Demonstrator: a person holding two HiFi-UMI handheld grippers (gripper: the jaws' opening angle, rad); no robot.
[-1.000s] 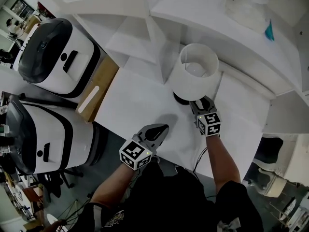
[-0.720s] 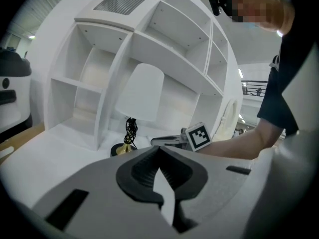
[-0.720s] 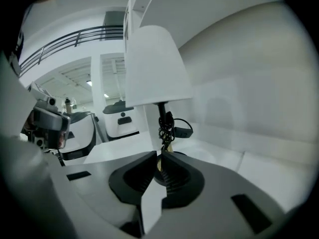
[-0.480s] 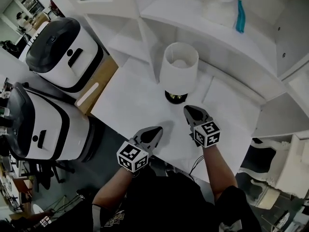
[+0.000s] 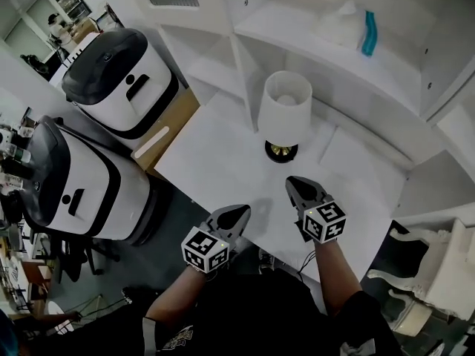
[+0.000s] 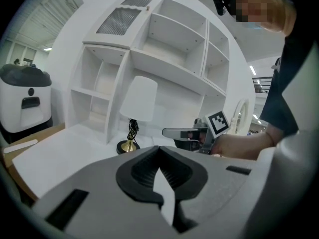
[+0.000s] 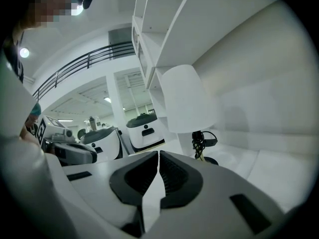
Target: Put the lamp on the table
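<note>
The lamp stands upright on the white table, close to the shelf unit. It has a white shade, a black stem with the cord wound on it, and a gold and black base. Nothing holds it. My right gripper is shut and empty, a short way in front of the base. My left gripper is shut and empty near the table's front edge. The left gripper view shows the lamp beyond its closed tips and the right gripper to the side. In the right gripper view the lamp stands past the closed tips.
A white shelf unit rises behind the table, with a teal thing on one shelf. Two white and black machines stand left of the table, beside a wooden board. A white chair is at the lower right.
My right gripper has come away from the lamp's base, drawn back toward me and closed. The lamp stays standing on the table. The left gripper has hardly moved.
</note>
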